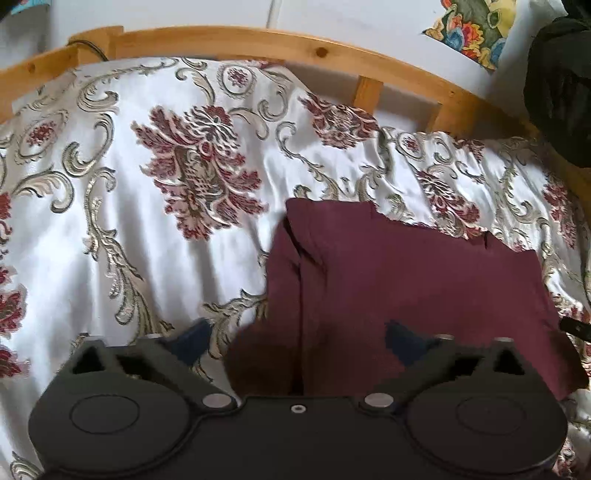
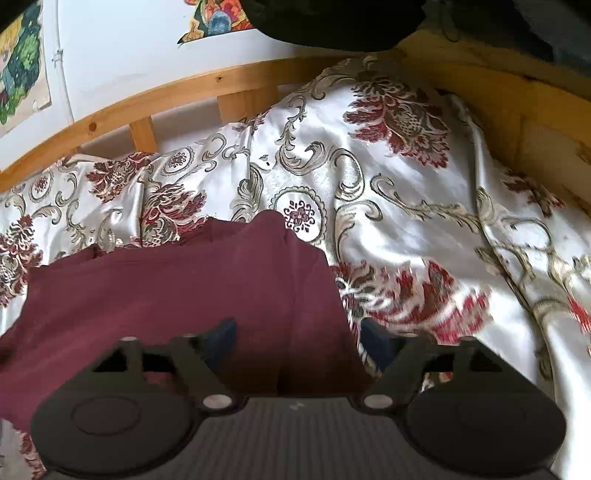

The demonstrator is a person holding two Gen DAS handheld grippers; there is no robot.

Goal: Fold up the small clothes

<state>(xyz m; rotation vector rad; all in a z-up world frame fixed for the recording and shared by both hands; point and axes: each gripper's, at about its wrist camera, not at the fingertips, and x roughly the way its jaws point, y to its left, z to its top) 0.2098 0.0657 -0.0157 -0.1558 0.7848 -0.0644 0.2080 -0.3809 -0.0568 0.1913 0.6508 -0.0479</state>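
A maroon garment [image 1: 424,280] lies partly folded on a floral white bedspread [image 1: 92,221]. In the left wrist view my left gripper [image 1: 297,341] is open, its fingers astride the garment's near left edge. In the right wrist view the same garment [image 2: 166,288] fills the lower left. My right gripper [image 2: 299,341] is open, its fingers astride the garment's near right corner. Neither gripper is shut on the cloth.
A wooden bed rail [image 1: 258,42] runs along the far side, against a white wall with colourful pictures [image 1: 476,26]. A black bag or cloth [image 1: 561,92] hangs at the far right. The bedspread [image 2: 424,206] is wrinkled to the right of the garment.
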